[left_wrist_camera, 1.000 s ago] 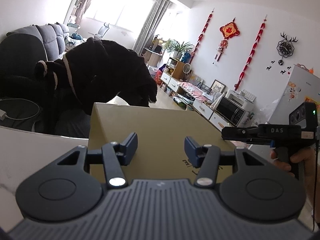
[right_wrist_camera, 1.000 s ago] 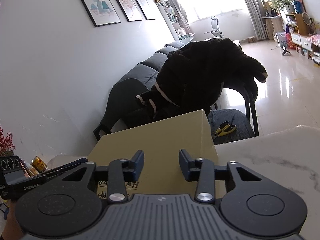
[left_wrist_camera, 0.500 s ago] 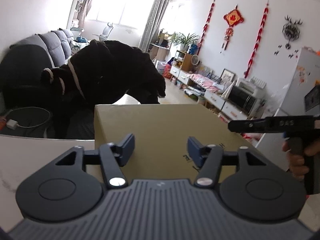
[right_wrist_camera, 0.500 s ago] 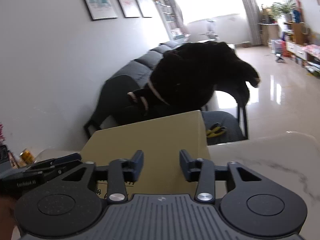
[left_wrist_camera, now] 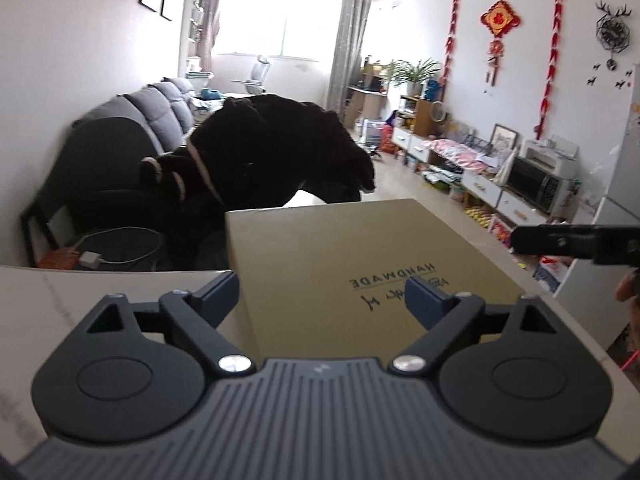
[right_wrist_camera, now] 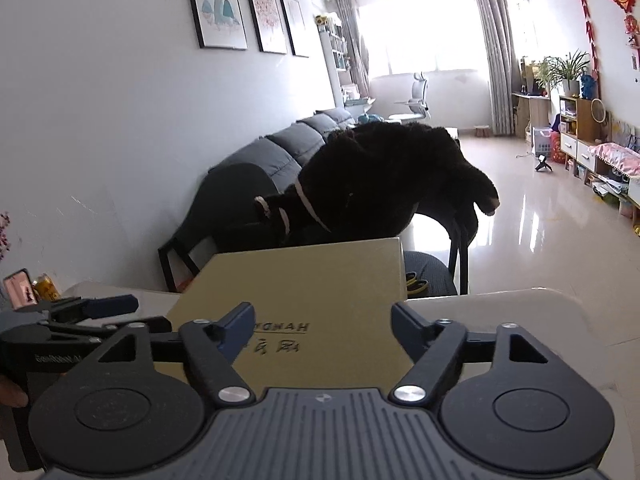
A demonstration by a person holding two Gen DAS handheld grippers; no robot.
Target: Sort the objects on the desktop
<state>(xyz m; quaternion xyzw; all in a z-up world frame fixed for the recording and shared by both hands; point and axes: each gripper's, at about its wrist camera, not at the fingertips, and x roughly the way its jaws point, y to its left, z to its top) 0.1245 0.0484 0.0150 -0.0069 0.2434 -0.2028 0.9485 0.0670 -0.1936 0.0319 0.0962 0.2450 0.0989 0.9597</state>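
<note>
the left hand-held gripper (left_wrist_camera: 322, 296) is standing wide open, jaws having just been opening, gripping nothing. the tan box (left_wrist_camera: 360, 264) is lying on the pale worktop (left_wrist_camera: 100, 292) just ahead, beneath both. the right hand-held gripper (right_wrist_camera: 323, 326) is likewise gaping, having just been opening, empty.

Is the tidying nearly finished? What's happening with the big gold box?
Hard to say how much is finished. The gold box lies flat on the white table. Both the left gripper and the right gripper have just been opening their jaws, and nothing is pinched between them, so the box is not held. A small can and other bits at the table's far corner may still need sorting.
</note>
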